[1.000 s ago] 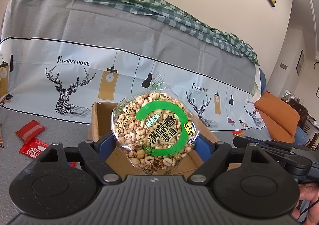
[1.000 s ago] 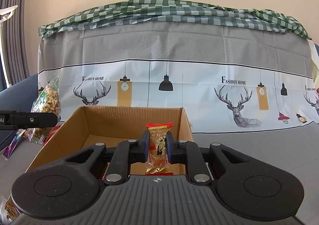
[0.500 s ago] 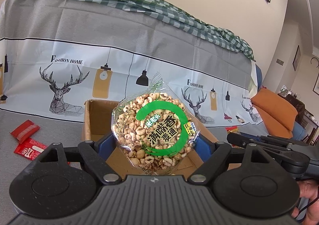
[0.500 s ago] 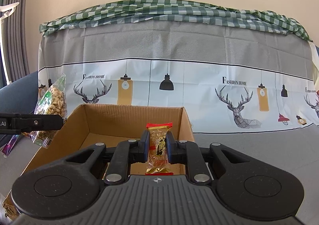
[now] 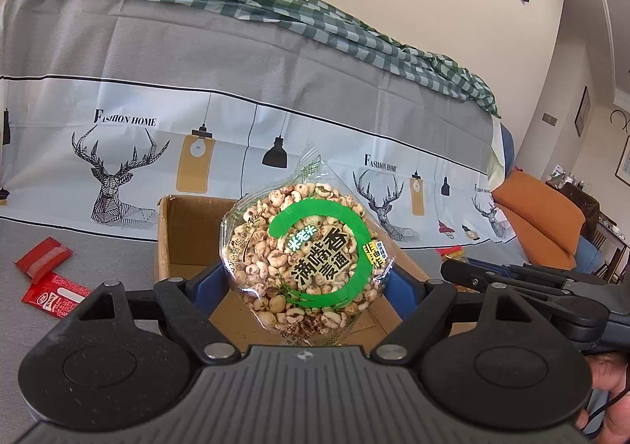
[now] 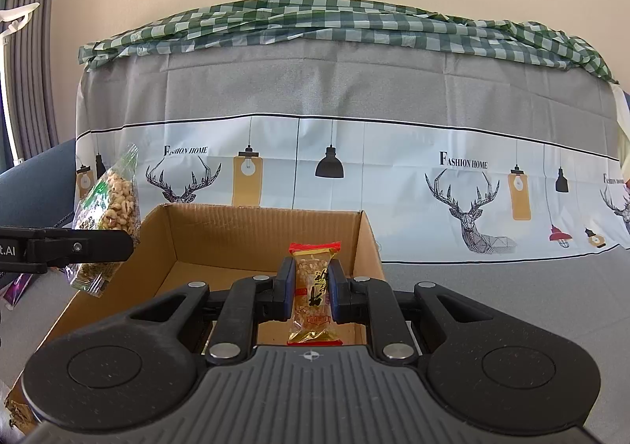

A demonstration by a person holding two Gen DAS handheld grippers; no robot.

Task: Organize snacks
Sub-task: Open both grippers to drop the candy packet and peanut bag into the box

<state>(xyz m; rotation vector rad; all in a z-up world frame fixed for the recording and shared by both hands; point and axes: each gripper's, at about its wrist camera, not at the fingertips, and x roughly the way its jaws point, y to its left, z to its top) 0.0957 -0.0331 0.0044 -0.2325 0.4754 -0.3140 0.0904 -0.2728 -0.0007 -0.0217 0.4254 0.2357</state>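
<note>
My left gripper (image 5: 305,280) is shut on a round clear bag of puffed grain snack (image 5: 303,255) with a green ring label, held upright over the near edge of an open cardboard box (image 5: 177,231). In the right wrist view the same bag (image 6: 108,215) hangs at the box's left wall, with the left gripper's arm (image 6: 67,247) reaching in from the left. My right gripper (image 6: 312,288) is shut on a small yellow-and-red wrapped snack bar (image 6: 314,294), upright above the box (image 6: 220,243), whose visible floor is bare.
Two red snack packets (image 5: 49,274) lie on the grey cloth left of the box. A deer-print cover (image 6: 354,176) drapes the sofa behind. An orange cushion (image 5: 539,219) sits far right. A person's hand (image 5: 606,404) holds the right gripper's handle.
The left gripper with its bag has drifted right, closer to the box's left wall in the right wrist view. The right gripper and its bar have kept still.
</note>
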